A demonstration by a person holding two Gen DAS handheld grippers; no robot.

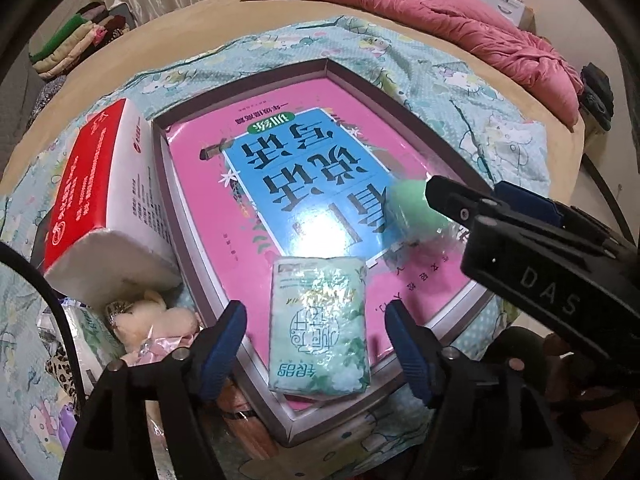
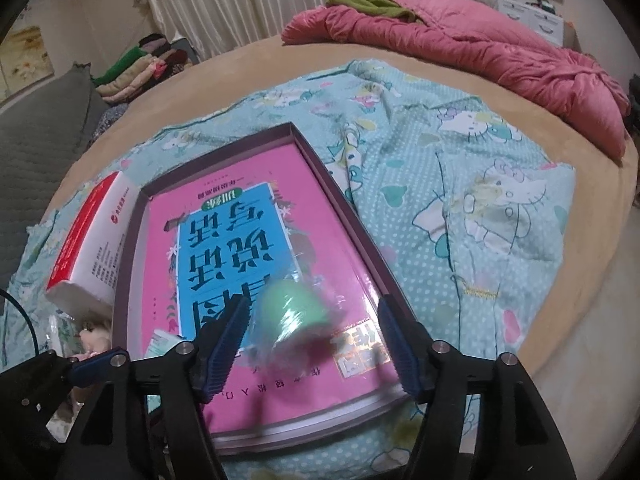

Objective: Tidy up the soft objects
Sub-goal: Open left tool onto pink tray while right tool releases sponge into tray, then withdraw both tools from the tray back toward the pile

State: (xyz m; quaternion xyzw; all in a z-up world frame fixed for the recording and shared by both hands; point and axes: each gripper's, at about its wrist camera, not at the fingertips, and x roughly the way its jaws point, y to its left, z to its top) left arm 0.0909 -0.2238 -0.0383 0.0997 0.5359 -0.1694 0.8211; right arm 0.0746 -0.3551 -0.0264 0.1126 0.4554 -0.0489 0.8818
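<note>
A mint-green pack of tissues (image 1: 320, 328) lies flat on a pink book with a blue panel (image 1: 280, 168), inside a shallow dark-rimmed box (image 1: 240, 79). My left gripper (image 1: 316, 344) stands open around the pack, its blue pads clear of both sides. A green soft thing in clear wrap (image 2: 294, 316), blurred, sits over the book (image 2: 224, 248) between the blue pads of my right gripper (image 2: 312, 344), which is open and not pressing on it. In the left wrist view the same green thing (image 1: 412, 208) shows beside a right finger (image 1: 452, 200).
A red and white tissue box (image 1: 100, 184) leans on the box's left rim. A cream plush toy (image 1: 148, 320) and wrapped items lie below it. A teal cartoon-print blanket (image 2: 460, 184) covers the bed, with a pink quilt (image 2: 480, 52) behind and folded clothes (image 2: 136, 68) far left.
</note>
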